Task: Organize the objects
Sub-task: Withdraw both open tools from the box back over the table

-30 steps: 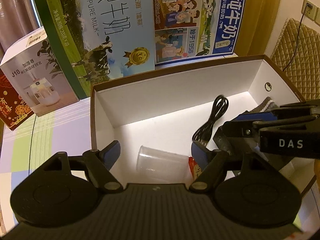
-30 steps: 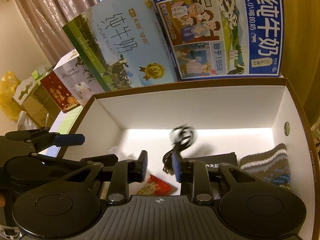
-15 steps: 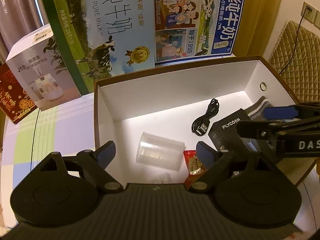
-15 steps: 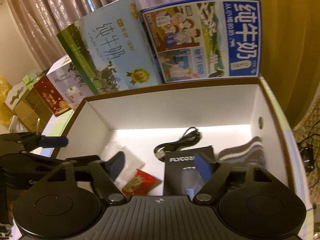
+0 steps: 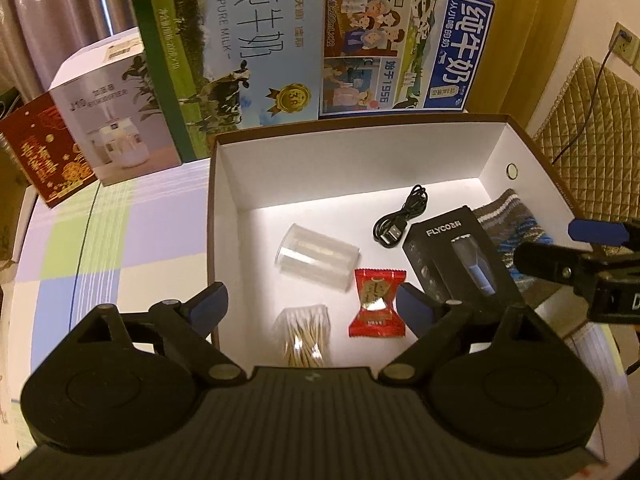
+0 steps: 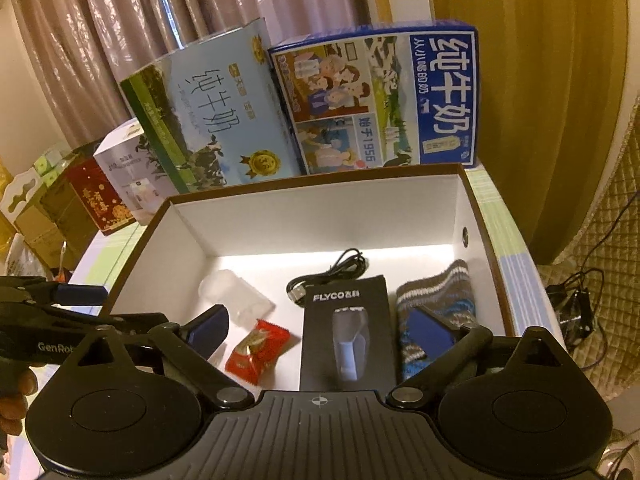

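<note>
An open brown box with a white inside holds a clear plastic cup on its side, a red candy packet, a bag of cotton swabs, a coiled black USB cable, a black FLYCO box and a striped knit sock. My left gripper hangs open over the box's near left part, holding nothing. My right gripper is open above the FLYCO box, also empty.
Two milk cartons, a humidifier box and a red gift box stand behind the brown box on a checked tablecloth. A quilted chair is at the right.
My right gripper opened wide and let go of the black cable, which now lies in the box. Both grippers rose and drew back, so more of the box's contents show.
</note>
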`<state>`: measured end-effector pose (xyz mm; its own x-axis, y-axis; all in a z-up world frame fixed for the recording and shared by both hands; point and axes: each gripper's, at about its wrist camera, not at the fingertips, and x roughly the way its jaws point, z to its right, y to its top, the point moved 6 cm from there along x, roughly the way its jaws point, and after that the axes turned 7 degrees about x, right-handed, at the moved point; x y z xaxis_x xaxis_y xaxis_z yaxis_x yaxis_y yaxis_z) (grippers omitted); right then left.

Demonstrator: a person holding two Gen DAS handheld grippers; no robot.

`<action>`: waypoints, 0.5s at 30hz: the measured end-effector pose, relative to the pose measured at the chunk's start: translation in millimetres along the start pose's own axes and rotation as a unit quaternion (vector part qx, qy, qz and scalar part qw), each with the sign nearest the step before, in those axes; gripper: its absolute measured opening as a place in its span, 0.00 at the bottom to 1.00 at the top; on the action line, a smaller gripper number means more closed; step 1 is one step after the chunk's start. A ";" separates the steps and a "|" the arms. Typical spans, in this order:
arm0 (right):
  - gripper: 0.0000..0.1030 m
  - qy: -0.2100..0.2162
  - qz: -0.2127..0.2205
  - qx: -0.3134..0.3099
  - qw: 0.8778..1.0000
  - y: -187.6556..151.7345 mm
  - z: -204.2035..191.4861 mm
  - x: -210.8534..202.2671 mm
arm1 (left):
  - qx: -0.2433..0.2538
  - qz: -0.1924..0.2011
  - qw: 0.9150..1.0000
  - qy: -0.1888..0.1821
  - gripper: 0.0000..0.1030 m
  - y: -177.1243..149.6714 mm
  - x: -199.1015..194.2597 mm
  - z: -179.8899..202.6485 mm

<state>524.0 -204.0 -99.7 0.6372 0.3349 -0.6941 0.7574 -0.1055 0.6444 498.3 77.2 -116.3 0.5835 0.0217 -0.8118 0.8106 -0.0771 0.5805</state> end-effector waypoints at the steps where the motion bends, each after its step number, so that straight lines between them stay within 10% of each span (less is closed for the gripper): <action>1: 0.93 0.000 0.000 0.000 1.000 -1.8 -0.2 -3.9 | -0.002 0.002 1.000 0.000 0.86 -1.0 -4.4 0.6; 15: 0.95 -0.002 0.016 0.002 1.000 -21.5 -2.4 -50.3 | -0.025 0.036 0.999 -0.006 0.86 -16.1 -62.0 12.0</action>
<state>475.3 -216.3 -77.9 0.6623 0.3272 -0.6740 0.7365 -0.1194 0.6658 448.5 65.2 -76.0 0.6392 0.0052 -0.7690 0.7689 -0.0280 0.6388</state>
